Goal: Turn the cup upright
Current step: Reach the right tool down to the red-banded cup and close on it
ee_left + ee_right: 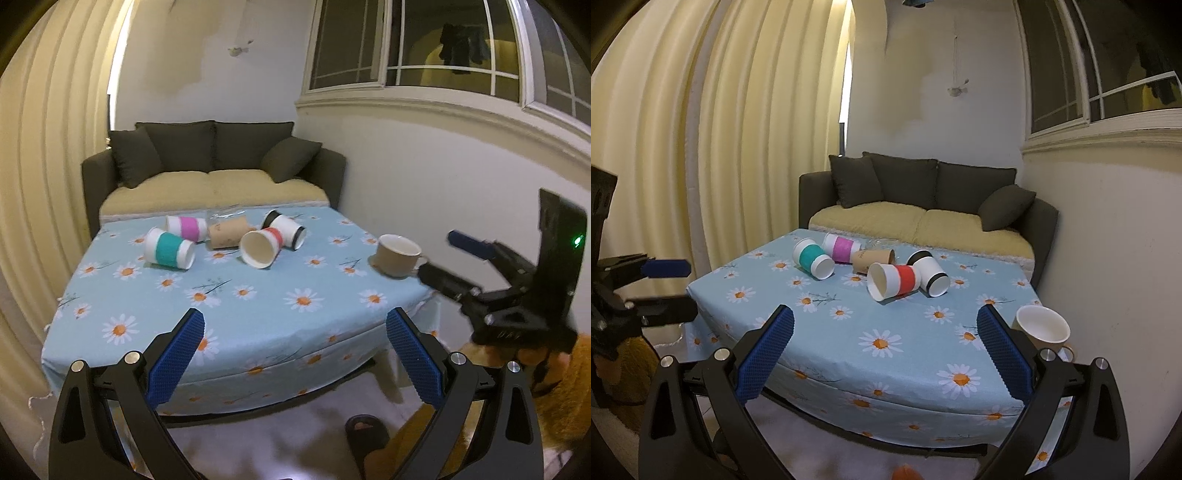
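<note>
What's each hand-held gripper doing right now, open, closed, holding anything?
Left hand-held gripper: open, holding nothing, short of the table.
Right hand-held gripper: open, holding nothing, also short of the table.

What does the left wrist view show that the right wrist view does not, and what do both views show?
Only the left wrist view: the right gripper from the side, jaws open, by the upright mug's handle, and a sandal on the floor.

Only the right wrist view: the left gripper from the side, open, at the table's left edge.

Both: the daisy tablecloth, the teal cup, pink cup, brown cup, red cup and black cup all on their sides, the mug, the sofa.
</note>
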Tool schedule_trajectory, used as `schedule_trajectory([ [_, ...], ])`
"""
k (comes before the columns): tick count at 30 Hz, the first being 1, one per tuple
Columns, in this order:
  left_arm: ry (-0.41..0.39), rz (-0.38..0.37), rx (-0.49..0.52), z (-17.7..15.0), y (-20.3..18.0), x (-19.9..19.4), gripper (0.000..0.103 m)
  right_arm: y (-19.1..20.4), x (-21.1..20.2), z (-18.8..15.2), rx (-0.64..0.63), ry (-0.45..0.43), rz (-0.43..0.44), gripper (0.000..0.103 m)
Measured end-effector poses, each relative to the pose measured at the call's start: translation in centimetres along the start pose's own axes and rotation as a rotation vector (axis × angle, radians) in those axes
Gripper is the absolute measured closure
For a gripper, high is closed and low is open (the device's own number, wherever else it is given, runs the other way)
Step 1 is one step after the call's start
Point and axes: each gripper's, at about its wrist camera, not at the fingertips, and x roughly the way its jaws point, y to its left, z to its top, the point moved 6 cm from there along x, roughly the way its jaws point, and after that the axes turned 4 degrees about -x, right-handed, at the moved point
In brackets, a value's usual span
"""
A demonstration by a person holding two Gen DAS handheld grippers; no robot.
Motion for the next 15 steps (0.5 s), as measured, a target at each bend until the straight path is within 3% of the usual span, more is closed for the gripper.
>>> schedule_trajectory([
  [7,-0.001,-0.077,-0.001,3.8,0.3,0.9,0.007,0.0,2.7,2.7,-0.105,0.061,0.141,0.005],
  [15,0.022,-0.113,-0.01,7.3,1.8,4.8,0.007,0.0,9.7,3.8,-0.463,0.263,0.339,0.005],
])
